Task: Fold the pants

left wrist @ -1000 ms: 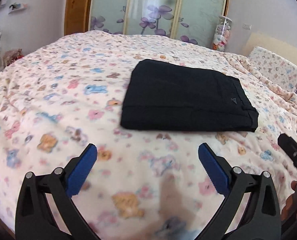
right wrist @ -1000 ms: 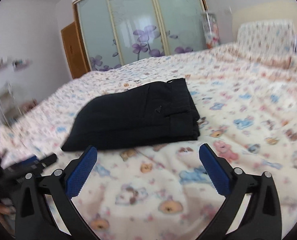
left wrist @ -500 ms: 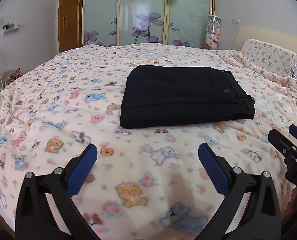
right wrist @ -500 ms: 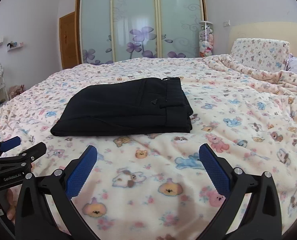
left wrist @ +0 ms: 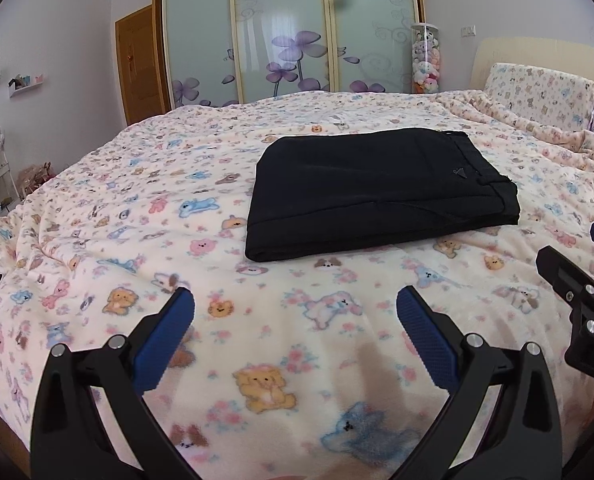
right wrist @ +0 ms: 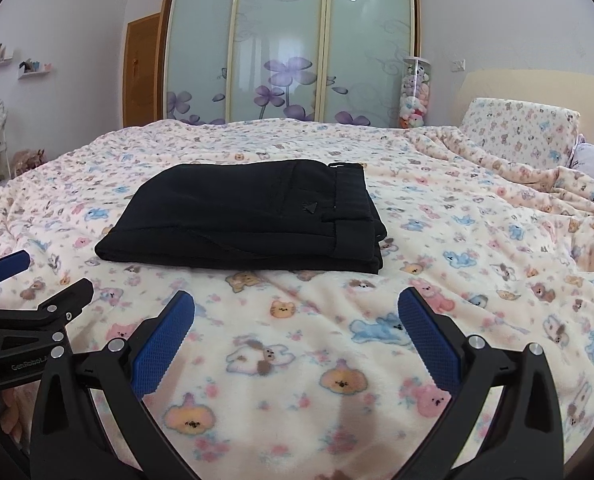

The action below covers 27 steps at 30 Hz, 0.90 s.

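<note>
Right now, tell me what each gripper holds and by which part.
Nothing is held. The left gripper and right gripper both have open jaws, short of the folded black pants on the bed.

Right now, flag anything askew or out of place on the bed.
Nothing stands out. The pants lie folded flat on the blanket, edges fairly even. Both grippers are open and clear of them.
</note>
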Each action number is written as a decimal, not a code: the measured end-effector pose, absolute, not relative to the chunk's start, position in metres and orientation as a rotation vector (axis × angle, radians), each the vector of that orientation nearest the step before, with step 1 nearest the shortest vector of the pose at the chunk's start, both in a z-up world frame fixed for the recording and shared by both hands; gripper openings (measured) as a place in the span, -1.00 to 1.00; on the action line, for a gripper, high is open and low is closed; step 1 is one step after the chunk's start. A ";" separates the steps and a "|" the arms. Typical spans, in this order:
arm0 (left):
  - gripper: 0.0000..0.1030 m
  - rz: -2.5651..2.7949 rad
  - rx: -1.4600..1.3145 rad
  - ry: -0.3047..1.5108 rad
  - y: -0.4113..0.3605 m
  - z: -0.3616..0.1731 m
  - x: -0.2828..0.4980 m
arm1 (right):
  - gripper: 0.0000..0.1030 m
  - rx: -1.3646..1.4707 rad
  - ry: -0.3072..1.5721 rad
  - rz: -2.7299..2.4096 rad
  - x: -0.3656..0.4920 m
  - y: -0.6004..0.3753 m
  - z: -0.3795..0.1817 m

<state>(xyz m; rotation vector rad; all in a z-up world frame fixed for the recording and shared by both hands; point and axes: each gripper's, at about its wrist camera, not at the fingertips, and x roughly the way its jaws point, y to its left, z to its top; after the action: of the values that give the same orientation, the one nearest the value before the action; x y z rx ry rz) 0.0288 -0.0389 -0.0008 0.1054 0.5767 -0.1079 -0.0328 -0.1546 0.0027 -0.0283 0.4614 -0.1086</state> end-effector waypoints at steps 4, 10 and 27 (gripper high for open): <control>0.97 -0.116 0.095 0.583 -0.039 -0.001 0.029 | 0.97 -0.023 0.464 -0.116 -0.032 -0.156 0.003; 0.97 -0.117 0.081 0.588 -0.037 -0.002 0.030 | 0.97 -0.014 0.470 -0.129 -0.031 -0.159 0.002; 0.97 -0.098 0.130 0.582 -0.043 -0.004 0.028 | 0.97 -0.005 0.481 -0.134 -0.030 -0.162 -0.001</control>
<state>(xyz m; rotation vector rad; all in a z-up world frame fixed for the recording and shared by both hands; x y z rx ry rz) 0.0283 -0.0428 -0.0041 0.1296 0.5820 -0.0978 -0.0295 -0.1618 -0.0008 -0.0051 0.4812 -0.1338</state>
